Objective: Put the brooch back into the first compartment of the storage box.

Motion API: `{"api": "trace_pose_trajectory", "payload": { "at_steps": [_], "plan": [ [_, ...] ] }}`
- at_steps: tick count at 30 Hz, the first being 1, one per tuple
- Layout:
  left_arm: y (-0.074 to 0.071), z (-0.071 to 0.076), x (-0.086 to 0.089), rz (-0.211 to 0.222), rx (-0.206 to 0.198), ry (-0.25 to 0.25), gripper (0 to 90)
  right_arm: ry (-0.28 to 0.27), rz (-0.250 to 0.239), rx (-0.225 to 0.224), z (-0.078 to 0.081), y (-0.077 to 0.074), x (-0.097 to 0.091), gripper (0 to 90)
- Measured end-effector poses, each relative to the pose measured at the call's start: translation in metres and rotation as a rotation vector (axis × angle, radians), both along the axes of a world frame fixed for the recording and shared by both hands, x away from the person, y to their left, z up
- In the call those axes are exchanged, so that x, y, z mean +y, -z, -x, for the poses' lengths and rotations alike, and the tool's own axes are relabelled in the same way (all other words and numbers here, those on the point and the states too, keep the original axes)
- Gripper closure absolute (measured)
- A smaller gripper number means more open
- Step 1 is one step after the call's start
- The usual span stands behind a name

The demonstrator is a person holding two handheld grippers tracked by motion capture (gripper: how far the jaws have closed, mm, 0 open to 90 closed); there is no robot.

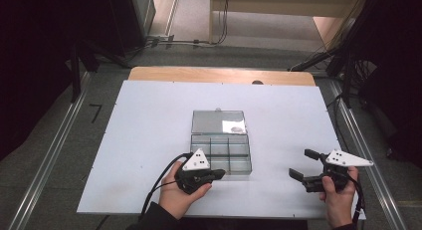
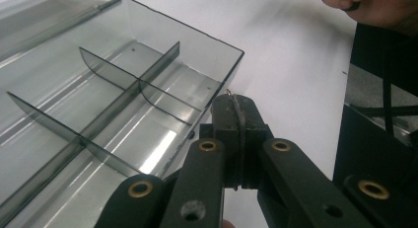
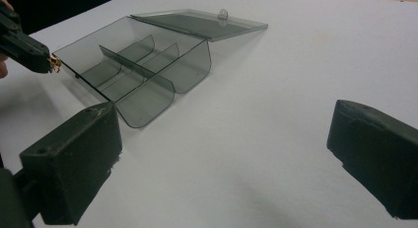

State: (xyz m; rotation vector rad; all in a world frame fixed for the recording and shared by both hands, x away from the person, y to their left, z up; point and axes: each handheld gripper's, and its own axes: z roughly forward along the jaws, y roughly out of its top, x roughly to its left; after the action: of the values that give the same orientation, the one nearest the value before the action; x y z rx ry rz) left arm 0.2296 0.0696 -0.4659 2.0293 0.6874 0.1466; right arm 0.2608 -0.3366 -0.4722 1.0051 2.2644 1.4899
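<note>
Smoky clear plastic makes up the box [image 1: 221, 153] lying open near the middle of the white counter [image 1: 139, 140], its lid [image 1: 218, 121] folded flat back on the far side with a little tab [image 3: 223, 13] on its edge. Inside, thin dividers [image 2: 118, 80] split the tray into small compartments, and as far as I can see all of them are bare.

Just at the near left corner of the box sits the left tool [image 1: 215, 174], its jaws pressed together. Something tiny and brass-coloured [image 3: 54, 63] glints at the tip; it looks pinched there, though it is too small for me to name. The tip hovers just beside the front wall of the box, at about rim height.

Over to the right, well apart from the box, the right tool [image 1: 304, 164] is held with its jaws spread wide and nothing between them.

I'd judge the box light, stiff and slick, likely to skid on this smooth counter if nudged, with thin walls that could crack under a hard squeeze. A wall edge or the lid's tab would be the sensible place to take hold.
</note>
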Motion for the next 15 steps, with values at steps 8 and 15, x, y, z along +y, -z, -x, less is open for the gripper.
{"api": "trace_pose_trajectory", "payload": {
  "at_steps": [8,15],
  "plan": [
    [-0.007,-0.003,0.009,0.02,-0.012,-0.021,90.0,-0.004,-0.002,-0.002,0.001,0.0,0.001,0.0],
    [-0.011,-0.007,0.017,0.036,-0.018,-0.042,90.0,-0.007,0.005,0.0,0.0,0.001,0.002,0.0]
  ]
}}
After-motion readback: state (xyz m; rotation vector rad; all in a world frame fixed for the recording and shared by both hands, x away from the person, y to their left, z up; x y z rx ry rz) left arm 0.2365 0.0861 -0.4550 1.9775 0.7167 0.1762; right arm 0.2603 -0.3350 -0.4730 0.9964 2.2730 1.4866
